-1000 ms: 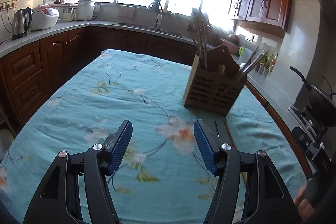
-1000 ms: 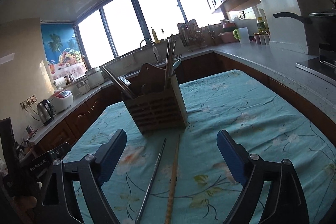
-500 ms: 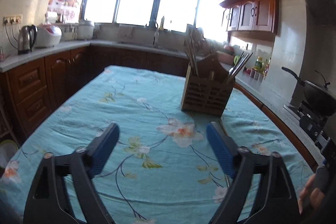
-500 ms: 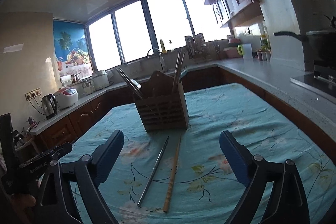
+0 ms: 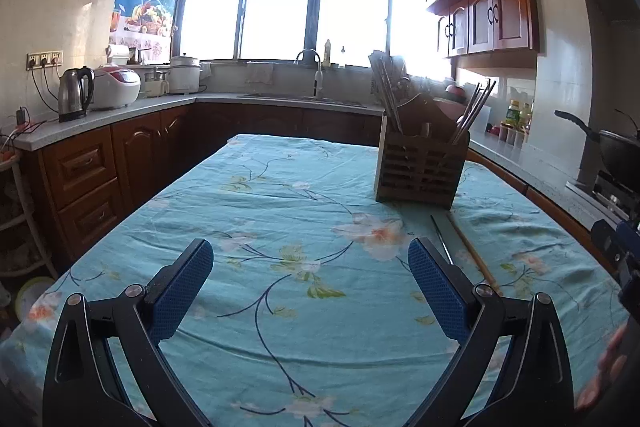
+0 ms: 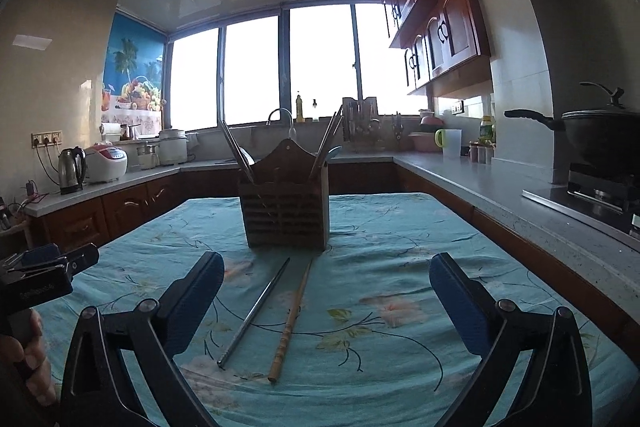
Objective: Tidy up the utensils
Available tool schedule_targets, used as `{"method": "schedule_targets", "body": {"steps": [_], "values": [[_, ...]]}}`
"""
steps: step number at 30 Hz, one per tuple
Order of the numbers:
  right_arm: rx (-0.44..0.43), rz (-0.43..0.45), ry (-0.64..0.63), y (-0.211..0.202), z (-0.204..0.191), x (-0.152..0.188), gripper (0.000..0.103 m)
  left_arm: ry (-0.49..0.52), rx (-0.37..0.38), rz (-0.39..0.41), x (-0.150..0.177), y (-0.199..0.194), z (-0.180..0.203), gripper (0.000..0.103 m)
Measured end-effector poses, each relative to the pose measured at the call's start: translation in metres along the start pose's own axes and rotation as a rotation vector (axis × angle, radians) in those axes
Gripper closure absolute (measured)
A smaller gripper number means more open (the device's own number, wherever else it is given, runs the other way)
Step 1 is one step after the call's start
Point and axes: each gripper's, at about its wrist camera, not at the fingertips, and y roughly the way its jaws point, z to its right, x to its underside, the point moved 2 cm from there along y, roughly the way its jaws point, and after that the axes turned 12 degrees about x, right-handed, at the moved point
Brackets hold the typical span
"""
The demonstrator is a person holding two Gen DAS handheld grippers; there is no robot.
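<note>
Wooden utensil holder [image 6: 285, 203] stands upright on the bench [image 6: 400, 227], straight ahead of the right hand-held gripper [image 6: 326, 285] and ahead-right of the left hand-held gripper [image 5: 310, 269]. Holder's slatted front faces both cameras; several chopsticks lean out of its left and right compartments. Two loose pieces lie flat on the teal floral cloth between the holder and the right hand-held gripper: a metal chopstick [image 6: 254, 311] on the left and a bamboo chopstick [image 6: 292, 319] on the right, side by side, not touching, far ends just short of the holder base. Near ends sit between the right unit's blue pads [image 6: 198, 303] but lower, on the cloth; no contact. Right jaws spread wide, nothing pinched. Left jaws are opening, nearly full spread, only bare cloth between them. From the left view the same two chopsticks run just outside its right pad [image 5: 436, 295]. Fingers of the person's hands show at the frame edges: left view lower right, right view lower left. Black wok [image 6: 600, 135] on the stove, well off to the right.
</note>
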Motion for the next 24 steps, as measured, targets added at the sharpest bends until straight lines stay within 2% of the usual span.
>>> {"method": "schedule_targets", "body": {"steps": [13, 24], "values": [[0.007, -0.038, 0.039, -0.002, 0.011, 0.003, 0.000, 0.057, -0.023, -0.036, 0.007, 0.005, 0.013, 0.003], [-0.007, -0.028, 0.040, -0.003, 0.013, 0.004, 0.000, 0.087, -0.032, -0.020, 0.008, 0.001, 0.019, 0.003]]}}
